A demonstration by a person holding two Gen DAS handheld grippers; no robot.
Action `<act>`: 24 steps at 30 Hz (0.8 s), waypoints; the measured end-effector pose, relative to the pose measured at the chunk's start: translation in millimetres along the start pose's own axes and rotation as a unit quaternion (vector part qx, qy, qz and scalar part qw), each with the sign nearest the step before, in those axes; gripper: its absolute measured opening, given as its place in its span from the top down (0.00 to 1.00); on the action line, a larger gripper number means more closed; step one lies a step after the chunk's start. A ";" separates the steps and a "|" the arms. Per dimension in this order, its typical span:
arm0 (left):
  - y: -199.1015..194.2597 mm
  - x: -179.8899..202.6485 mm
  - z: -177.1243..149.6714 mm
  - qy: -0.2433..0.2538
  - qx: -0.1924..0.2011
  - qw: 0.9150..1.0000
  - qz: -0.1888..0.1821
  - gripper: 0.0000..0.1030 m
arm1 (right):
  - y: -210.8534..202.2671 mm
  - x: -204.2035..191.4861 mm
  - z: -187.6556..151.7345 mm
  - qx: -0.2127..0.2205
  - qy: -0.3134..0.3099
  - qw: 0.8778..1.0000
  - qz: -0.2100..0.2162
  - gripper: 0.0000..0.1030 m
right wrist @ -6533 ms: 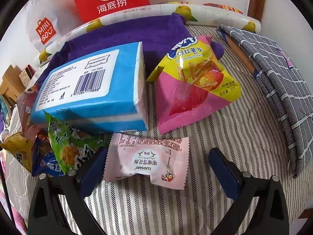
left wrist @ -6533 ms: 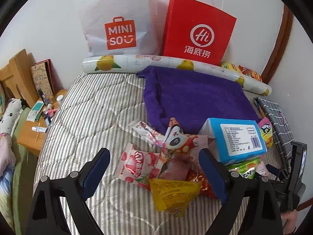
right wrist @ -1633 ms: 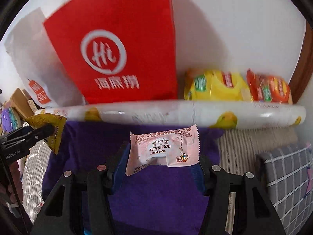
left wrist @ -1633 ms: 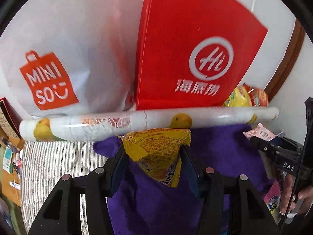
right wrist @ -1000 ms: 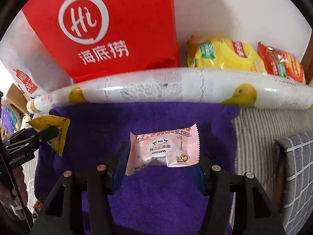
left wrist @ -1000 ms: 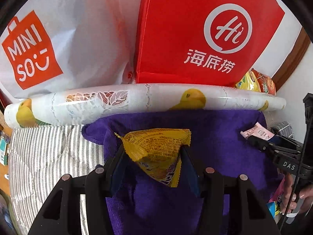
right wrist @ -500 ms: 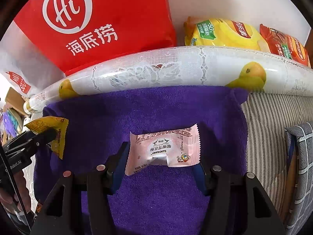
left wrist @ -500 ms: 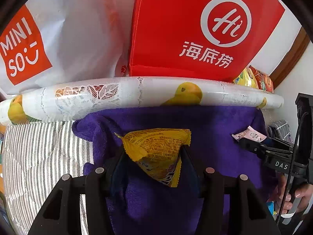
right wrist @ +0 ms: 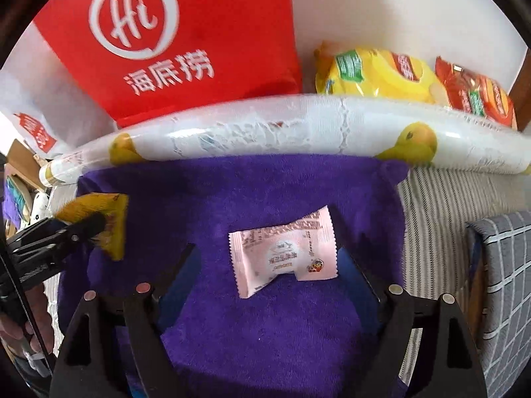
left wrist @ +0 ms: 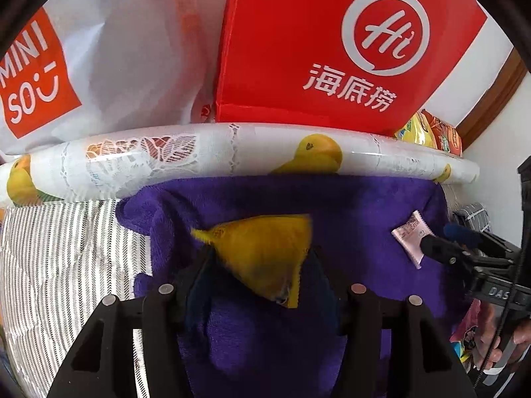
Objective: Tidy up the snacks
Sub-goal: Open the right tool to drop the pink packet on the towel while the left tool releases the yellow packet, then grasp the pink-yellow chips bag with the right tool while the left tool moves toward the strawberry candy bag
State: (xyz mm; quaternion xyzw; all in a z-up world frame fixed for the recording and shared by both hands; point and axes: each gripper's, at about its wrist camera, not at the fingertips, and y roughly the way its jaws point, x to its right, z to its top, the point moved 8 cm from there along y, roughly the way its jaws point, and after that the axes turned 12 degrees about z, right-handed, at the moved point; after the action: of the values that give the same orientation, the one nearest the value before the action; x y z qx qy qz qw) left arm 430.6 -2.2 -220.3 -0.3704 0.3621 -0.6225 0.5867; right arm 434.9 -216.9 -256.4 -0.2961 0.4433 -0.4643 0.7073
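Yellow snack (left wrist: 262, 255), blurred, between loosening left jaws; pink packet (right wrist: 282, 252) lies between spread right jaws.

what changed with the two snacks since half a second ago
The right tongs have just opened and let the pink packet drop tilted onto the purple towel. The left tongs have just been opening; the yellow packet is between them, blurred. The bags and roll stayed put.

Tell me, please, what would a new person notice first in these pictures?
First the big red bag standing against the wall, behind a long white roll printed with yellow fruit. In front lies a purple towel: the right gripper has just opened around a pink snack, and the left gripper has a yellow snack between its fingers.
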 end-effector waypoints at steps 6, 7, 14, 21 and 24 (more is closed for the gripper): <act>-4.0 3.6 2.9 -0.002 0.008 1.000 -0.002 0.34 | -16.9 -20.2 7.2 0.033 -0.034 0.999 -0.018 0.19; -5.7 3.0 3.8 -0.004 0.010 1.000 -0.002 0.31 | -19.8 -25.0 3.1 0.036 -0.039 0.998 -0.022 0.19; -24.1 0.0 9.4 -0.002 0.029 1.000 0.004 0.29 | -49.5 -31.4 8.4 0.079 -0.064 0.994 -0.030 0.19; -68.0 5.3 14.1 0.002 0.074 0.997 -0.013 0.29 | -104.2 -29.0 1.6 0.127 -0.050 0.990 -0.038 0.20; -81.9 12.3 12.1 0.005 0.081 0.997 -0.018 0.29 | -125.3 -18.8 -21.2 0.122 -0.041 0.991 -0.044 0.20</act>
State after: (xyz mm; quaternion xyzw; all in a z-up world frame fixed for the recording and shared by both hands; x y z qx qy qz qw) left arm 403.0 -10.6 -141.8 -0.3251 0.3067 -0.6616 0.6021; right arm 363.1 -249.1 -154.8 -0.2454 0.3401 -0.5333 0.7346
